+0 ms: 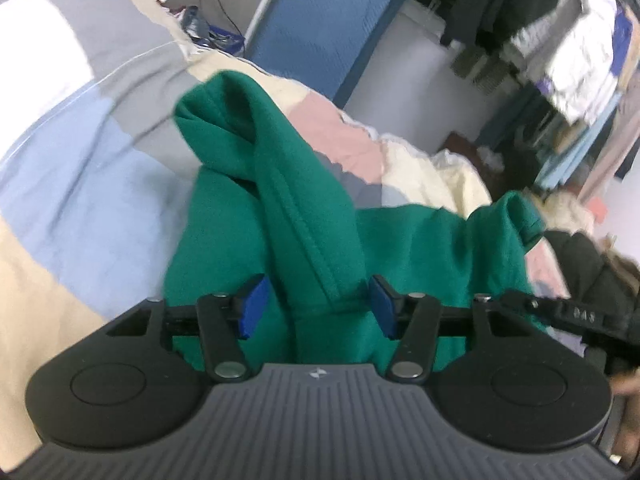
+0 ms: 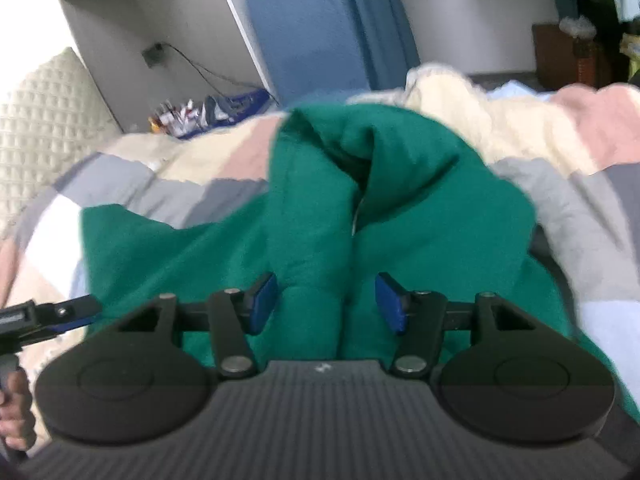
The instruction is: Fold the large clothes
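A green sweatshirt (image 1: 288,200) lies bunched on a patchwork quilt (image 1: 80,168). In the left wrist view a thick seamed fold of it runs up between the blue pads (image 1: 253,306) of my left gripper (image 1: 318,306). The jaws stand apart, and a thin gap shows beside each pad. In the right wrist view my right gripper (image 2: 326,302) is open too, straddling a raised ridge of the sweatshirt (image 2: 320,220) without pressing it. Each gripper shows at the edge of the other's view: the right gripper (image 1: 560,312) and the left gripper (image 2: 60,312).
The quilt (image 2: 180,176) covers the bed, with a cream blanket (image 2: 460,112) heaped at its far side. Beyond stand a blue padded board (image 1: 320,28), a white wall, hanging clothes (image 1: 568,52) and a crate of small items (image 2: 208,112). A hand (image 2: 16,404) holds the left gripper's handle.
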### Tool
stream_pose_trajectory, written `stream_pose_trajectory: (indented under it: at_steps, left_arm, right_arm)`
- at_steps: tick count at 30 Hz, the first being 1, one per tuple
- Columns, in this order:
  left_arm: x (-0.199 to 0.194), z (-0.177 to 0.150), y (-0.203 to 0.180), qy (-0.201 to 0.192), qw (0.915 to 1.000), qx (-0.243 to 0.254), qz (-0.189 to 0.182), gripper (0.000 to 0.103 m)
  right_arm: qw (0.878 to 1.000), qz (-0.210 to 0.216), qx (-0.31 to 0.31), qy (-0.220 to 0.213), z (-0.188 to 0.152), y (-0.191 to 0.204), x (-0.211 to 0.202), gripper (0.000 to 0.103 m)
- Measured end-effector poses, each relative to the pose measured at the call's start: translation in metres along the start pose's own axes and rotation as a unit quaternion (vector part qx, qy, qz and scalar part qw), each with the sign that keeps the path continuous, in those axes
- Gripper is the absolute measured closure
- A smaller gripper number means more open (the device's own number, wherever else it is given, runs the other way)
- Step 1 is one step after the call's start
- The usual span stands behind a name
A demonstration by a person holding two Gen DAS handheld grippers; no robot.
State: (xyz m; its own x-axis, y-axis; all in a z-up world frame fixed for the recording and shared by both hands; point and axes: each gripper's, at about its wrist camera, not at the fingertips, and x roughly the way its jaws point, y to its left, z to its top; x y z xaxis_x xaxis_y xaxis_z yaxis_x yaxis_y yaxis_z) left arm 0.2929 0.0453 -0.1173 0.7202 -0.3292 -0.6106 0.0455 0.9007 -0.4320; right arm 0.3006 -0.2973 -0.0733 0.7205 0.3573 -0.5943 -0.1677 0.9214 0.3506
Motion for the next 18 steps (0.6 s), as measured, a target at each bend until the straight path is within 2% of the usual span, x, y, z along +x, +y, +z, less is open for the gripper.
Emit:
stream_pose_trajectory:
  at_steps: [1,2,3,5,9,13,18]
  left_arm:
    - [0.005,0.001,-0.002,0.004,1.0000,0.004,-0.001,0.064]
    - [0.007,0.004,-0.006,0.000,0.9999,0.010,-0.002,0.072]
    - [0.007,0.008,-0.008,-0.006,0.9998,0.018,-0.008,0.075]
    - [0.005,0.019,-0.012,-0.028,0.9990,0.021,-0.025,0.080]
    - [0.006,0.049,-0.025,-0.056,0.9974,0.008,-0.046,0.080]
    - [0.034,0.072,-0.043,-0.065,0.9973,0.032,-0.015,0.080]
    - [0.093,0.076,-0.037,-0.036,0.9973,0.051,0.039,0.079]
  right_arm:
    - [1.000,0.009,-0.001,0.007,0.000,-0.002,0.008,0.076]
    - [1.000,0.016,-0.005,0.011,0.003,-0.008,0.009,0.078]
    - [1.000,0.016,-0.013,0.009,0.006,-0.006,0.010,0.084]
    - [0.999,0.023,-0.024,-0.018,0.016,-0.005,0.001,0.085]
    - [0.998,0.003,-0.024,-0.062,0.051,-0.015,-0.008,0.086]
    - [0.996,-0.022,-0.014,-0.084,0.086,-0.024,0.011,0.086]
    - [0.993,-0.061,-0.064,-0.073,0.088,-0.024,0.069,0.086]
